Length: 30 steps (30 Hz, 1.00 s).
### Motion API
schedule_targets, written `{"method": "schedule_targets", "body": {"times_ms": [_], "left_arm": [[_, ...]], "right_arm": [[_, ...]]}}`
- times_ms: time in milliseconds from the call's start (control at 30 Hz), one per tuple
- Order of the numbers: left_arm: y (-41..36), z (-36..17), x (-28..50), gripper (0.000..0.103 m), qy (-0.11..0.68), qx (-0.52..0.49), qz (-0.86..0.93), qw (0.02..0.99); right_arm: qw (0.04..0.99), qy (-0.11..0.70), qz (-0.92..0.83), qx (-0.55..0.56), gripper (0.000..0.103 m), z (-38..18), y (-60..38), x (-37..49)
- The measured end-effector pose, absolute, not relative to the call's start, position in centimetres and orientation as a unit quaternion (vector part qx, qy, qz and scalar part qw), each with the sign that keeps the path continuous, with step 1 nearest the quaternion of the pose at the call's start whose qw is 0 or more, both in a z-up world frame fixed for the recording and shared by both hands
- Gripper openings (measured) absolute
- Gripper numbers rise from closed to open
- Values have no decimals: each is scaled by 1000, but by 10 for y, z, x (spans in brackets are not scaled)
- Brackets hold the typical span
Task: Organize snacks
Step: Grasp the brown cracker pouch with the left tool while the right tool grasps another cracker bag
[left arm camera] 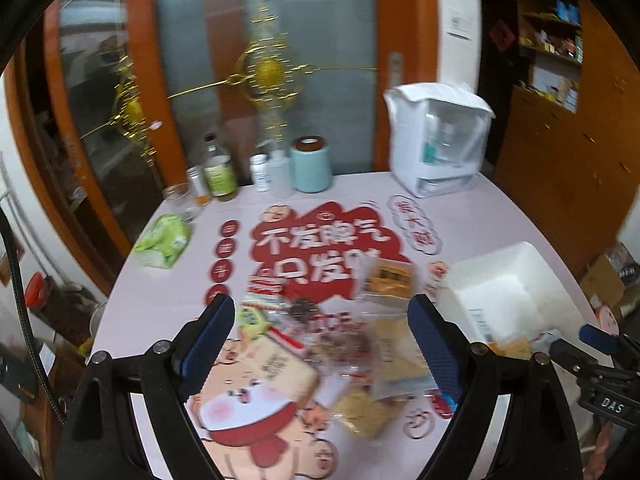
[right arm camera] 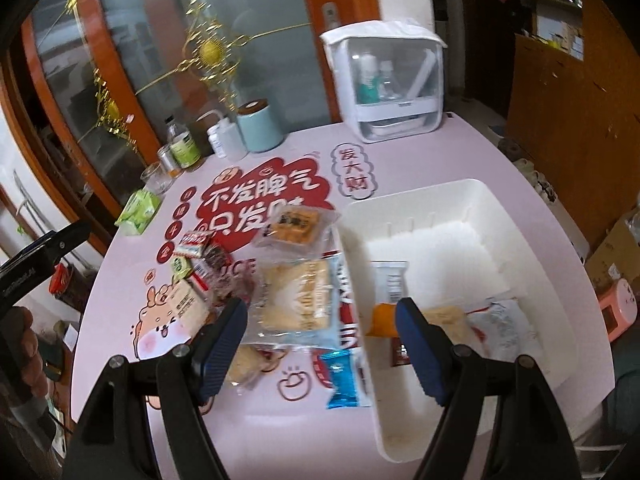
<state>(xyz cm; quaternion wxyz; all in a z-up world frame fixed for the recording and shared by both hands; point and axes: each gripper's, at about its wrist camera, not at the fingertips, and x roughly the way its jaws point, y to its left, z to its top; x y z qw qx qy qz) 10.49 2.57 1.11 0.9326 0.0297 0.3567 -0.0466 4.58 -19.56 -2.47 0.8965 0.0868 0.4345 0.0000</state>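
Above a pink desk, two handheld grippers hover with jaws spread wide, nothing between them. Leftmost, the left gripper hangs over a loose heap of snack packets on the printed cloth. Beside it, the right gripper straddles the rim of a white bin, where a few packets already lie at the near end.

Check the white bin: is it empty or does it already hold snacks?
Partly filled. The white bin holds a few packets at its near end, including an orange-and-white packet; its far half is bare.
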Motion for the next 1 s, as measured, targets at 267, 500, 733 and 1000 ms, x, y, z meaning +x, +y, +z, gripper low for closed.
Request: {"method": "schedule_targets", "body": {"times_ms": [267,500,733,1000], "left_arm": [[102,-29,123,88,392,16,-30,919],[129,-99,143,88,467,15,-42,883],[137,-164,174,88,541,-22,-41,840],[128,-200,207,88,580,-54,-9,813]], "right_arm": [[874,478,25,77,77,-55,-141,66],[841,531,61,75,77,-119,-107,78],[820,559,109,59,77,-170,-86,91],[805,569,163,-21,77,-195,-66,110]]}}
